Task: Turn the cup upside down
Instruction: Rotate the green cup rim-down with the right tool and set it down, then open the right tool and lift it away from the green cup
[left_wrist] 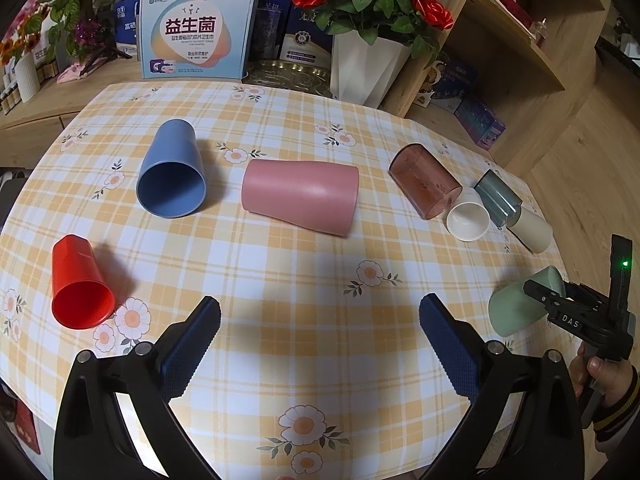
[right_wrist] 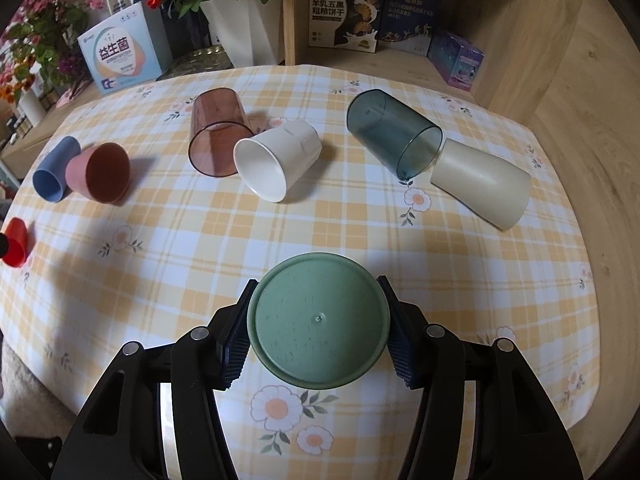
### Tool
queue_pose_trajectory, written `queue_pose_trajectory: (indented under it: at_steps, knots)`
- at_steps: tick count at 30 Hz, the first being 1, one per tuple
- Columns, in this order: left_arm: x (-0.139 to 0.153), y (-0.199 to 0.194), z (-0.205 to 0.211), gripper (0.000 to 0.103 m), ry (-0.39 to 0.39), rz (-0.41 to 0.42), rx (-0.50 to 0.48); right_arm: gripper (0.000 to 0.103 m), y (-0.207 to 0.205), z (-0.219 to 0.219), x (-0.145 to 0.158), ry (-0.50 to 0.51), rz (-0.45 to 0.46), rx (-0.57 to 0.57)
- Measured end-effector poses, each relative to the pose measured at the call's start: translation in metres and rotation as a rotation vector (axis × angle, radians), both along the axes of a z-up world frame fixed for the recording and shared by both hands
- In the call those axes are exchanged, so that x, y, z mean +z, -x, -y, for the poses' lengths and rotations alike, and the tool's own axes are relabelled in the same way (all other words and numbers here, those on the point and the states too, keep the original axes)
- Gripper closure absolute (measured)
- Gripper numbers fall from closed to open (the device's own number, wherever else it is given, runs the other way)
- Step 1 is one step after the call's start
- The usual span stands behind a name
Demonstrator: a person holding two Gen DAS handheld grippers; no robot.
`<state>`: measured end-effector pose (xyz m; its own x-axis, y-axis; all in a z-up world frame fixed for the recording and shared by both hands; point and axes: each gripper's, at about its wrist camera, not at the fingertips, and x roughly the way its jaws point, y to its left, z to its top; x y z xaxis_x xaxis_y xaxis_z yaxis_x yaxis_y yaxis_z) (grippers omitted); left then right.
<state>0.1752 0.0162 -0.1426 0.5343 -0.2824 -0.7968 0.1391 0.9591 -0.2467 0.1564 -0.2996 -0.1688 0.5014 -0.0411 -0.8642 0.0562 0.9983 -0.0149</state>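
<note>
Left wrist view: left tongs (left_wrist: 320,344) released, pads spread wide over the checked floral cloth of the table (left_wrist: 304,264), nothing between them. Lying on their sides on the table: red cup (left_wrist: 80,284) at near left, mouth toward the camera; blue cup (left_wrist: 173,170) behind it; pink cup (left_wrist: 300,196) at centre; brown translucent cup (left_wrist: 425,180) touching a white cup (left_wrist: 468,218); grey-blue translucent cup (left_wrist: 498,198) against a cream cup (left_wrist: 532,230). At far right, the green cup (left_wrist: 516,306) held tilted by the right tongs (left_wrist: 560,304), near the table's right edge. Behind the table: a printed box (left_wrist: 196,32) and a white pot of red roses (left_wrist: 368,68). Right wrist view: right tongs (right_wrist: 318,332) clenched on the green cup (right_wrist: 318,320), one pad on each side of it, its flat base facing the camera, above the table (right_wrist: 200,240). Beyond it, the white cup (right_wrist: 276,158) beside the brown translucent cup (right_wrist: 216,136); grey-blue translucent cup (right_wrist: 394,132) touching the cream cup (right_wrist: 480,182); pink cup (right_wrist: 100,172), blue cup (right_wrist: 54,170) and red cup (right_wrist: 15,242) at left.
</note>
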Motion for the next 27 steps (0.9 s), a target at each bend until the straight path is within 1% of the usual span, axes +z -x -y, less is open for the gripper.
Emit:
queue_pose_trajectory:
  at_steps: [7, 12, 14, 15, 17, 19, 20, 22, 23, 24, 27]
  knots:
    - [0.002, -0.001, -0.002, 0.006, -0.01, 0.001, 0.008, 0.047, -0.001, 0.0, 0.0, -0.004, -0.004, -0.004]
    - [0.011, 0.001, -0.002, 0.006, -0.051, 0.013, 0.011, 0.046, -0.002, -0.001, -0.001, -0.011, -0.018, -0.02]
    - [0.017, 0.002, -0.002, 0.006, -0.06, 0.026, 0.012, 0.046, 0.0, 0.0, 0.004, -0.036, -0.006, -0.033]
    - [0.022, 0.004, -0.003, 0.006, -0.062, 0.035, 0.012, 0.044, 0.002, 0.001, 0.008, -0.051, 0.007, -0.036]
    - [0.031, 0.006, -0.003, 0.006, -0.067, 0.055, 0.013, 0.039, 0.005, 0.001, 0.017, -0.079, 0.035, -0.035]
    - [0.044, 0.011, -0.004, 0.006, -0.069, 0.089, 0.017, 0.035, 0.012, -0.001, 0.031, -0.094, 0.067, -0.033]
    - [0.054, 0.015, -0.004, 0.006, -0.069, 0.118, 0.016, 0.032, 0.015, -0.002, 0.039, -0.103, 0.085, -0.028]
    - [0.068, 0.022, -0.003, 0.006, -0.073, 0.165, 0.013, 0.03, 0.025, -0.007, 0.059, -0.123, 0.131, -0.009]
    - [0.077, 0.027, -0.002, 0.006, -0.076, 0.191, 0.014, 0.021, 0.03, -0.01, 0.071, -0.134, 0.156, 0.006]
    - [0.087, 0.033, -0.002, 0.006, -0.081, 0.225, 0.016, 0.014, 0.038, -0.013, 0.084, -0.134, 0.19, 0.014]
    - [0.115, 0.049, 0.0, 0.006, -0.083, 0.301, 0.012, 0.014, 0.06, -0.02, 0.121, -0.108, 0.302, 0.026]
